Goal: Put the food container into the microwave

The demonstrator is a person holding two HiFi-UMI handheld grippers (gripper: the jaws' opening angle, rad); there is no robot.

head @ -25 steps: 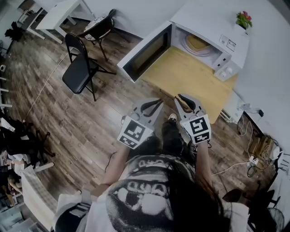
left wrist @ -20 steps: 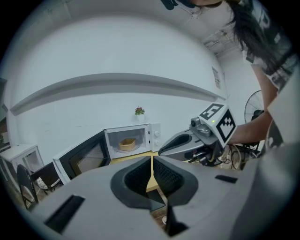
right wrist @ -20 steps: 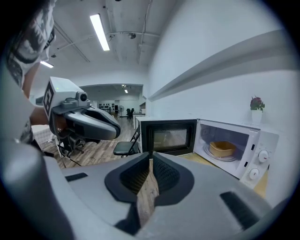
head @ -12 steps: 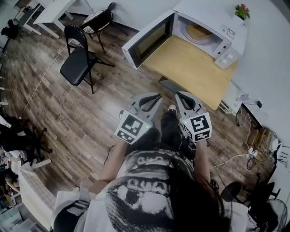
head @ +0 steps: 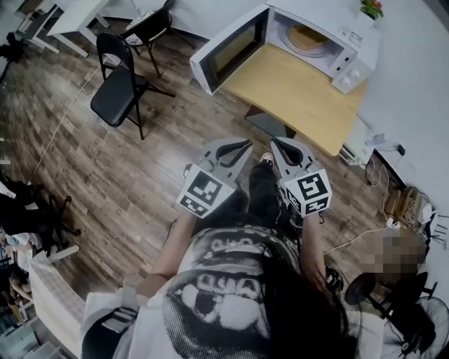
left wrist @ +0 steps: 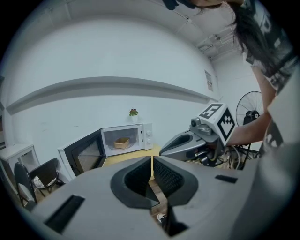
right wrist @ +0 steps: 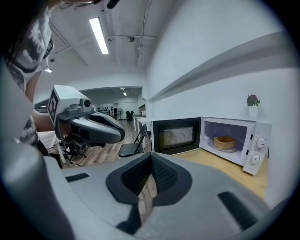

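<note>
A wood-plank floor [head: 126, 182] fills most of the head view; a black folding chair [head: 116, 87] stands open on it, with a thin white cord [head: 66, 133] trailing across the boards just beside it; a second dark chair [head: 151, 24] sits further back, near a white table [head: 77, 14]. A light wooden tabletop [head: 295, 91] stands against the white wall; a small potted plant [head: 372, 8] shows at the top edge; tangled cables [head: 393, 210] lie by the wall, and a floor fan [head: 421, 329] stands in the lower right corner.

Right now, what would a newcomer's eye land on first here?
The white microwave with its door swung open, on the light wooden table at upper right, with a tan food container inside. Nearer, the left claw and right claw hang shut and empty over the wood-plank floor.
</note>
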